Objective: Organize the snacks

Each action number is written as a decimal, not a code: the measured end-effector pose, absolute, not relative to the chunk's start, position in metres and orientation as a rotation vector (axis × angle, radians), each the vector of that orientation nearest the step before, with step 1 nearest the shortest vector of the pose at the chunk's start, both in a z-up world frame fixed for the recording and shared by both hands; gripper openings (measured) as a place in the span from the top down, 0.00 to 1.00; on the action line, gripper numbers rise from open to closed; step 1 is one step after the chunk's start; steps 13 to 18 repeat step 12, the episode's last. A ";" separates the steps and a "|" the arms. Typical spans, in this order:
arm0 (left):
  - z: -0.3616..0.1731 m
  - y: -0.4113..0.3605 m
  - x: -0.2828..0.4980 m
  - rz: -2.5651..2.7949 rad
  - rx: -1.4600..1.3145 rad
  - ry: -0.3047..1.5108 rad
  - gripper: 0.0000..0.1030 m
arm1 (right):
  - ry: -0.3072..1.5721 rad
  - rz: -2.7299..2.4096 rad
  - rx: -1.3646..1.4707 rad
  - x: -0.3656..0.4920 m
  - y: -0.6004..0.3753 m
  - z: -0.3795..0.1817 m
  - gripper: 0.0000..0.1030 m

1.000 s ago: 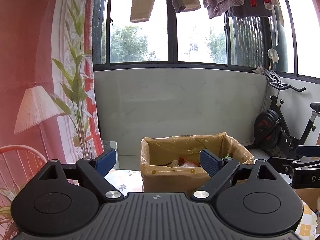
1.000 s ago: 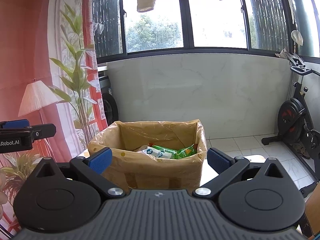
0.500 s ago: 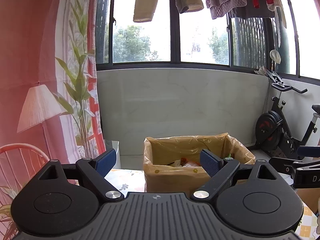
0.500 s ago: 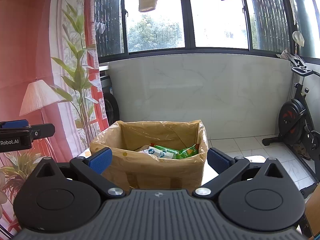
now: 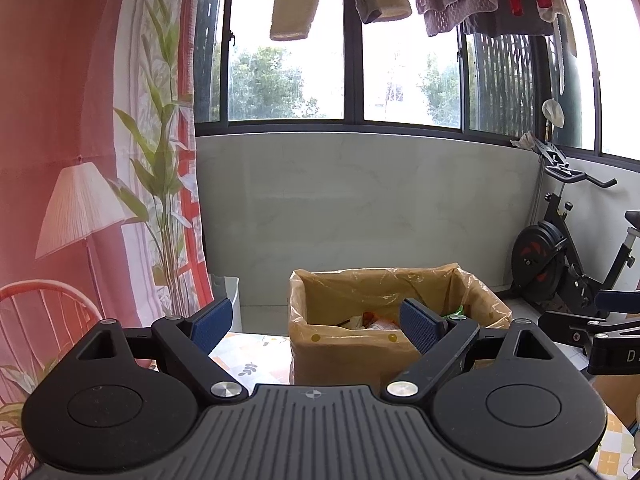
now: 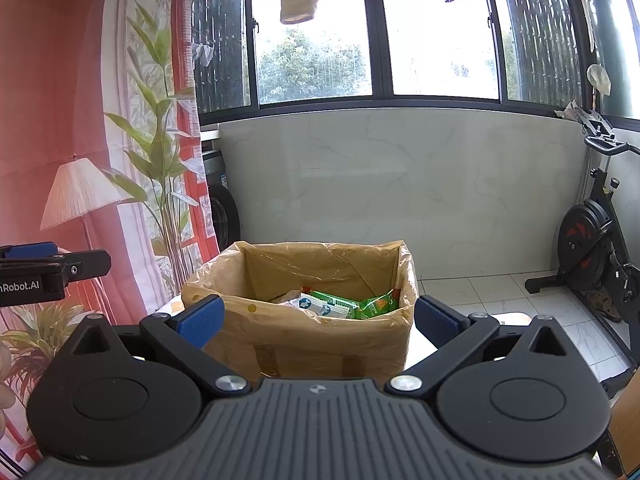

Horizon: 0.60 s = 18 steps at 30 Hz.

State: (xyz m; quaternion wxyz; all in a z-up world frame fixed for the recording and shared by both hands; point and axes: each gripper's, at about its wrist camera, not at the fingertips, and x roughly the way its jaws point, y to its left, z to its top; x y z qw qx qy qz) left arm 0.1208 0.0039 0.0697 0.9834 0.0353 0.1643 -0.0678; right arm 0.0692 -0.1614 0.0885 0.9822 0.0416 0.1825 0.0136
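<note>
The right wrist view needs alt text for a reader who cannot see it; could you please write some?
A cardboard box lined with a plastic bag holds green snack packets, seen past the right gripper, whose jaws are open and empty. The left gripper shows at the left edge; an exercise bike stands at right.

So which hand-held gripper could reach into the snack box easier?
Probably the right hand-held gripper: its open jaws frame the lined box, with the green packets straight ahead. The left hand-held gripper, also open and empty, sees the box off-centre.
</note>
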 end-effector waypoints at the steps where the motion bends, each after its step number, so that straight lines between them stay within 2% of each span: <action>1: 0.070 0.004 0.121 -0.136 0.071 0.331 0.10 | 0.368 0.028 0.084 0.069 -0.161 0.088 0.00; 18: 0.067 0.005 0.120 -0.139 0.065 0.326 0.10 | 0.367 0.028 0.082 0.069 -0.162 0.089 0.00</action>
